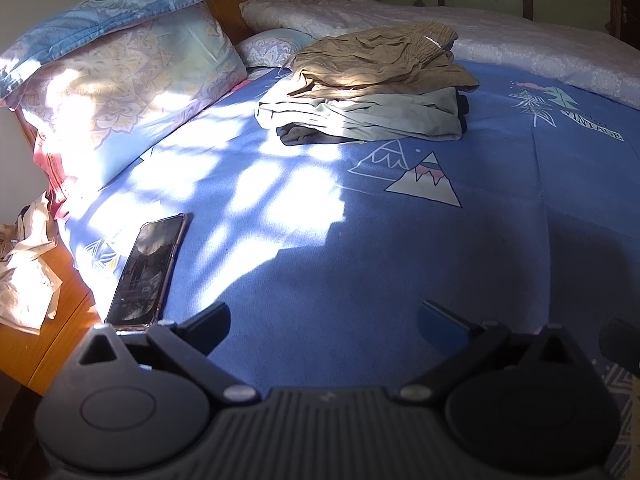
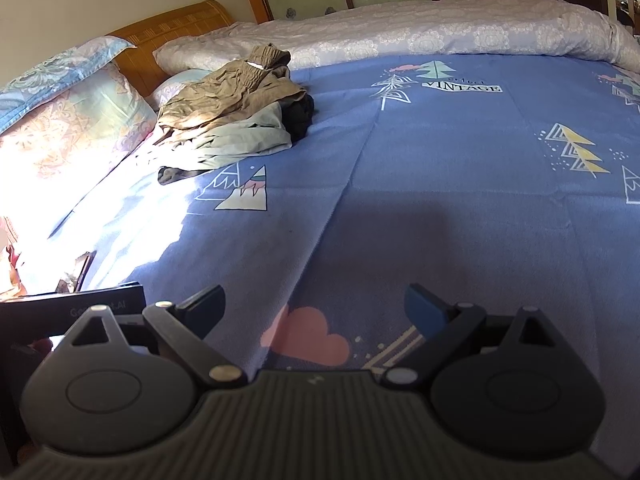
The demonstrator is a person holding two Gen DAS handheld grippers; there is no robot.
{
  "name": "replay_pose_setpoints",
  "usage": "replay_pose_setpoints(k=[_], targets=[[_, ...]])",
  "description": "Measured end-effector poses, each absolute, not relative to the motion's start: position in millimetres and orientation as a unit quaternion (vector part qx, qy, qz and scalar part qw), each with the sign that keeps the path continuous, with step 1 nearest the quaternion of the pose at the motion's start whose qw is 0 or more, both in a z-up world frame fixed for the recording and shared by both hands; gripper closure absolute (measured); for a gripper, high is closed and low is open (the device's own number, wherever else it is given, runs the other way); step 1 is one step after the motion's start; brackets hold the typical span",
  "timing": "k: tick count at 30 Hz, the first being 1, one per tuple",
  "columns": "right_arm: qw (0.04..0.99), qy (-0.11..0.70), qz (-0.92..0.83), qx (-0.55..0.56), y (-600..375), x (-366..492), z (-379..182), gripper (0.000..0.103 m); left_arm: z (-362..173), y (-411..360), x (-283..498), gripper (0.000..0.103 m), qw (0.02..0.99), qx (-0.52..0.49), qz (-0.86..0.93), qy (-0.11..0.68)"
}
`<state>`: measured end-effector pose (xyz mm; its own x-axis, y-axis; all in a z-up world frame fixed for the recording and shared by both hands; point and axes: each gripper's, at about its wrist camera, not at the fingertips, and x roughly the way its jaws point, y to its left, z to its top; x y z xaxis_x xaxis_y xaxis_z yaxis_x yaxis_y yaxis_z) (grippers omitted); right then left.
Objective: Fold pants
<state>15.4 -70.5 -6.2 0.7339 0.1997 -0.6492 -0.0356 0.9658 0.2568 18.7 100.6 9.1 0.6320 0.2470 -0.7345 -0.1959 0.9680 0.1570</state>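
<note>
We see hard sunlight falling from the left, blowing out the pillow (image 1: 120, 92) and leaving dappled patches on the blue sheet (image 1: 400, 248). Nearer us the sheet lies in deep shadow. Both fisheye views bend straight lines at the edges; the corners go dark and soft.

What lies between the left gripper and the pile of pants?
Only bare blue bedsheet, partly sunlit, between the left gripper and the pile of pants; the left wrist view shows it.

Both grippers are black ribbed plastic with round hubs, silver rivets and blue-faced fingers (image 1: 440, 322).
</note>
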Motion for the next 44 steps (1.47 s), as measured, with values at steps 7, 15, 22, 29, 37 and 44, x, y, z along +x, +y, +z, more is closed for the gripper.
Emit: replay_pose_setpoints(k=[7,15,22,29,37,44], targets=[[0.924,0.36,0.064,0.114,-70.2,15.7,-6.5,0.005,5.6,102.6,20.6,0.0,0.897,0.024,0.116,0.425],[0.924,0.36,0.064,0.114,-70.3,15.8,-6.3,0.005,5.1,102.4,21.0,0.0,0.896,0.026,0.118,0.428],[0.924,0.36,0.064,0.114,-70.3,15.9,-6.2,0.005,4.9,101.7,21.2,0.0,0.895,0.029,0.117,0.429],[0.924,0.36,0.064,0.114,-69.5,15.7,-6.4,0.005,4.6,101.1,21.3,0.0,0.895,0.032,0.115,0.43],[0.924,0.36,0.063,0.114,-69.4,15.9,-6.3,0.005,3.6,100.0,22.2,0.0,0.895,0.035,0.11,0.432],[0.924,0.36,0.063,0.115,-69.5,15.3,-7.0,0.005,2.9,98.1,21.6,0.0,0.896,0.033,0.093,0.434]])
